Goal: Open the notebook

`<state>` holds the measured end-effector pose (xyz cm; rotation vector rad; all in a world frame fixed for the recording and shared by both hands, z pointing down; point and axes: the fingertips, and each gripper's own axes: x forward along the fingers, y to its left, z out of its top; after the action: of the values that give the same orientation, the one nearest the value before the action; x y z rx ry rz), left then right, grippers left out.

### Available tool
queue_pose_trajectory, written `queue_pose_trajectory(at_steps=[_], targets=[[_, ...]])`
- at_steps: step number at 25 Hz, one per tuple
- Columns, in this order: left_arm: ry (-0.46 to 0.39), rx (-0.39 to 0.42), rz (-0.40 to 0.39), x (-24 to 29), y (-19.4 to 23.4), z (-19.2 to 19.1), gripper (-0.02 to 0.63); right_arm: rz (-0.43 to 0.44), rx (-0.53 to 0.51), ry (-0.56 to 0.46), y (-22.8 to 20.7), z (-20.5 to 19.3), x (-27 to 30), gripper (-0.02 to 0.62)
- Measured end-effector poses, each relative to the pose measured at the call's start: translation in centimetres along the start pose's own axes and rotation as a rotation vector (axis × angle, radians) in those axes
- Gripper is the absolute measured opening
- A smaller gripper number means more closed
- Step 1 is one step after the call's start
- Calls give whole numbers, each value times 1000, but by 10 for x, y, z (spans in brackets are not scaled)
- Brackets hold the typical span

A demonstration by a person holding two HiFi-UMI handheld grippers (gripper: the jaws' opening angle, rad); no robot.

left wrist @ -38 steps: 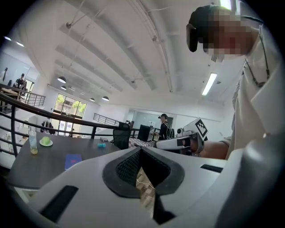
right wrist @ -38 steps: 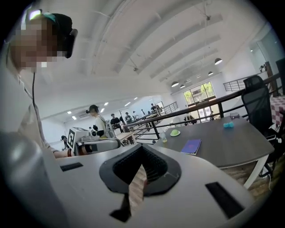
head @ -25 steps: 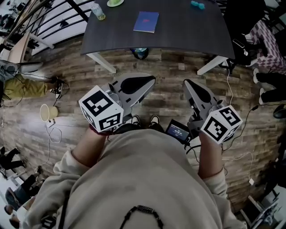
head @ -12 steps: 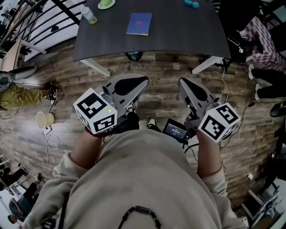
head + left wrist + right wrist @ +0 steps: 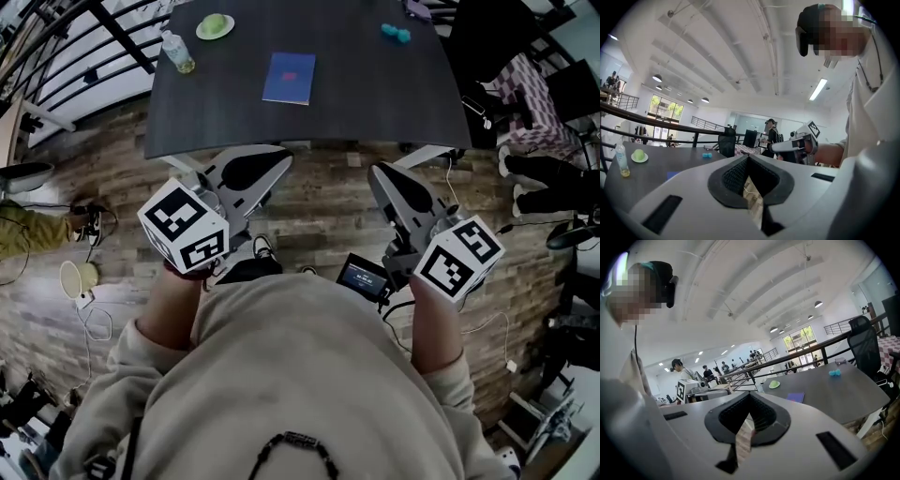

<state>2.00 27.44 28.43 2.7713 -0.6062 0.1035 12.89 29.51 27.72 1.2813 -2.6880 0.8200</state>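
A blue notebook lies closed on the dark table, toward its near edge; it also shows in the left gripper view and in the right gripper view. My left gripper is held over the wooden floor, its tips just short of the table's edge, jaws shut with nothing in them. My right gripper hangs beside it, a little farther from the table, also shut and empty. Both point roughly level toward the table.
On the table stand a plastic bottle, a plate with a green thing and a small teal object. White table legs splay below. A black chair stands at the table's right. A cup and cables lie on the floor.
The person has stepped toward the table: table and notebook sit lower and larger in the head view, and both gripper tips have neared its edge. The jaws stay shut.
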Motion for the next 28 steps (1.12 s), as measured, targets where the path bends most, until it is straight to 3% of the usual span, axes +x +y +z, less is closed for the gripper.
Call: queue_pose_trajectory(at_steps=[5,12,18,28], targets=[[-17,-27,4,-16,46,7,2,-29,-8,28,3,6,30,14],[22,-31,-107,-25,60,-9,2,-77,-55,29,18,20,72,14],[9,-55,-138,-32,64,-18,2,-81,-47,46,19,20,92,14],[20,-36,-11,-40,123,-4,2,46,-36,41,0,44,158,14]])
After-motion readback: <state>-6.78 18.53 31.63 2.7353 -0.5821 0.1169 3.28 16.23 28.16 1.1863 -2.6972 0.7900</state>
